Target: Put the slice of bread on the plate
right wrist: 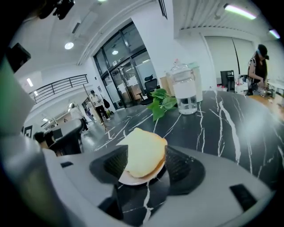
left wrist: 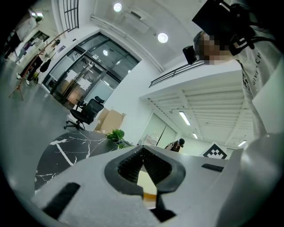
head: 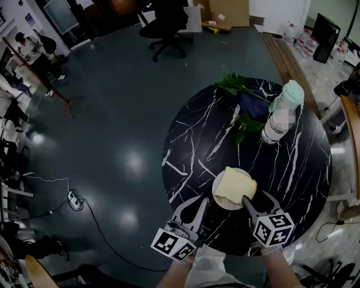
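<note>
Jaws wide: right gripper flanking bread

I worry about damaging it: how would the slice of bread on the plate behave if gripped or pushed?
The bread looks thick and soft, so it would probably squash when gripped and sag rather than stay stiff. It overhangs the small plate, so a push may slide it off or shift the plate too.

Looked like an open-plan office, kinda lab-ish.
There was a swivel chair, glass walls, boxes, a power strip on the shiny floor, and a monitor.
</note>
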